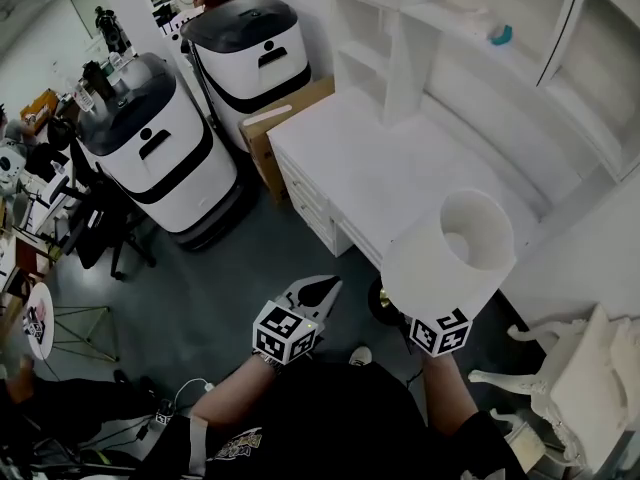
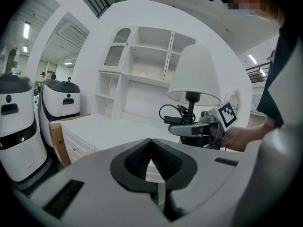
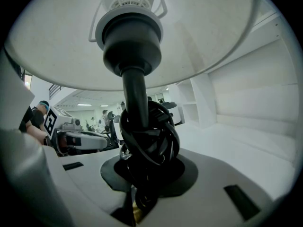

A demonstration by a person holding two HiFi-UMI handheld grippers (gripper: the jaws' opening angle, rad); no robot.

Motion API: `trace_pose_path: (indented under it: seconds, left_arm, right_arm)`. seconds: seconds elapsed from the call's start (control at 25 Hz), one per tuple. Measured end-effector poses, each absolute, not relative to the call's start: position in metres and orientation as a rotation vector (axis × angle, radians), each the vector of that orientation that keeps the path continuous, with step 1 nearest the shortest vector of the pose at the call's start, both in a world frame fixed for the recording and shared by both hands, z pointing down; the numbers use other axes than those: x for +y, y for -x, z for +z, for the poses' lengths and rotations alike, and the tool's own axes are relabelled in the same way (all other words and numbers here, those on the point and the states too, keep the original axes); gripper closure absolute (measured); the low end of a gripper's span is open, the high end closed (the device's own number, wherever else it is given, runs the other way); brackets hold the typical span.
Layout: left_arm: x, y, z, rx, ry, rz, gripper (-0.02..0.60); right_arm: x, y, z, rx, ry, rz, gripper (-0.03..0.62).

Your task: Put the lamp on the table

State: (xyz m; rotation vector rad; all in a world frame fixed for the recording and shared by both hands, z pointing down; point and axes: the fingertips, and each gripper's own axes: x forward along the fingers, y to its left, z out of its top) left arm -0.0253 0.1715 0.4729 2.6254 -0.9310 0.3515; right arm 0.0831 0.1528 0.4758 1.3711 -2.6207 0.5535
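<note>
In the head view the left gripper [image 1: 322, 290] is closest, jaws pressed together on nothing, short of the white surface [image 1: 400, 178]; the lamp [image 1: 450, 253] hangs upright just off that surface's front edge. The left gripper view shows its tips meeting and, beyond, the right gripper [image 2: 185, 128] holding the lamp beside the surface. In the right gripper view the jaws pinch the lamp's dark stem, cord [image 3: 154, 141] coiled round it, before the surface.

We read no words or numbers anywhere. We note only square coded markers [image 1: 285, 332] on left gripper [image 1: 322, 290], right gripper [image 2: 187, 126]; shirt print [image 1: 236, 446] too small to read.
</note>
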Motion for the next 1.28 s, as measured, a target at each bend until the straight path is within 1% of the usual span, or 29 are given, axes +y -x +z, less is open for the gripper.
trace_pose_path:
  seconds: [0.2, 1.28]
  left_arm:
    - [0.156, 0.047, 0.469, -0.912, -2.636, 0.349, 0.574]
    - [0.082, 0.102, 0.473, -0.576, -2.750, 0.349, 0.575]
  right_arm:
    - [0.138, -0.064, 0.468, -2.625, -1.414, 0.542, 0.500]
    - [0.081, -0.012, 0.462, -2.453, -1.731, 0.532, 0.500]
